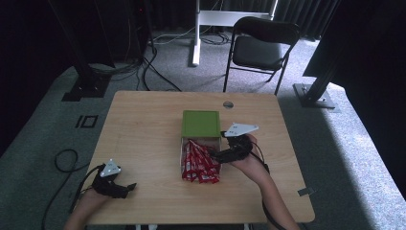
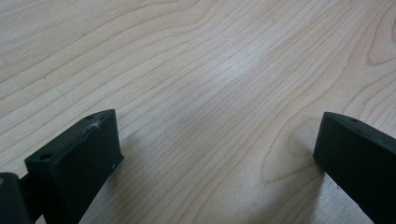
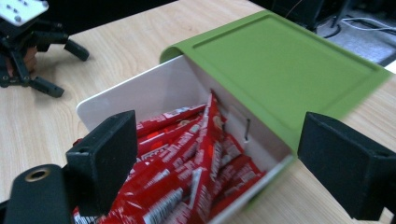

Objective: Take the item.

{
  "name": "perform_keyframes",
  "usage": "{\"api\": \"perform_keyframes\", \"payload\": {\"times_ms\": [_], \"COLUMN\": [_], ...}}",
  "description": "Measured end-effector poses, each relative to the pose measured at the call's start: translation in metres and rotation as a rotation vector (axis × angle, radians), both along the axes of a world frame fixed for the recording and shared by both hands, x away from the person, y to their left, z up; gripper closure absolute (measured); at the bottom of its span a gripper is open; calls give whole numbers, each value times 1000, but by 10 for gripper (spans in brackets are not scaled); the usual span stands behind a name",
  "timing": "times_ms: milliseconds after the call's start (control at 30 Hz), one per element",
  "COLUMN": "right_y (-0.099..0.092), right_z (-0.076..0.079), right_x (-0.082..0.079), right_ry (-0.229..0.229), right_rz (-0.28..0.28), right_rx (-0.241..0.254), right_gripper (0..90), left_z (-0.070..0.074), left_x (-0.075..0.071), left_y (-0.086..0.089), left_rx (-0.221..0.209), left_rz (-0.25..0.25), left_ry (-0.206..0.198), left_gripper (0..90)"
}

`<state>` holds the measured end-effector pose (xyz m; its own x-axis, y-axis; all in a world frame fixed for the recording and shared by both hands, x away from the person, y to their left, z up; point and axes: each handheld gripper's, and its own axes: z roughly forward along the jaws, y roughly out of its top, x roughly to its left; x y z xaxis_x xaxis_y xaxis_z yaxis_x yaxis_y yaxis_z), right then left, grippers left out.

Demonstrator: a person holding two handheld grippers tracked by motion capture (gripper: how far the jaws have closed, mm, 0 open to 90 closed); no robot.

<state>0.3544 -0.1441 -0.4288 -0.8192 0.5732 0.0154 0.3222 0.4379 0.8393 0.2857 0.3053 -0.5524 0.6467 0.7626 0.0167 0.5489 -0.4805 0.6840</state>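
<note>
A light wooden surface [image 1: 143, 124] with rounded corners stands on grey carpet [image 1: 364, 143]. Beyond its far edge a black folding chair [image 1: 261, 48] faces it, beside a white stand leg [image 1: 196, 33]. Black cables [image 1: 153, 67] trail across the carpet near the far left corner. Dark curtains close off the back, and black frame posts [image 1: 318, 81] stand at both sides. Daylight brightens the carpet on the right.

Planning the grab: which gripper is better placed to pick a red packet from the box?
Right. The right gripper is open beside the packets in the box; the left gripper sits far off over bare table.
</note>
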Motion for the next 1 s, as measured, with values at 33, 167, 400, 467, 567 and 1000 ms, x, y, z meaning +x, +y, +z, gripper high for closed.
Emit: {"api": "perform_keyframes", "payload": {"times_ms": [33,167,400,467,567,1000], "right_y": [3,15,31,34,39,63], "right_z": [-1,-4,-13,-15,-18,-25], "right_x": [0,3,10,11,14,24], "right_ry": [1,14,49,59,73,80], "right_rz": [3,29,39,39,41,-4], "right_rx": [-2,-15,-56,-70,-91,-274], "right_gripper": [119,136,185,249,361,588], "left_z": [0,0,0,0,0,0], "left_x": [0,0,0,0,0,0], "left_y": [0,0,0,0,0,0], "left_rx": [0,0,0,0,0,0], "left_rz": [0,0,0,0,0,0], "left_ry": [0,0,0,0,0,1], "left_gripper": [15,15,15,15,15,15]}}
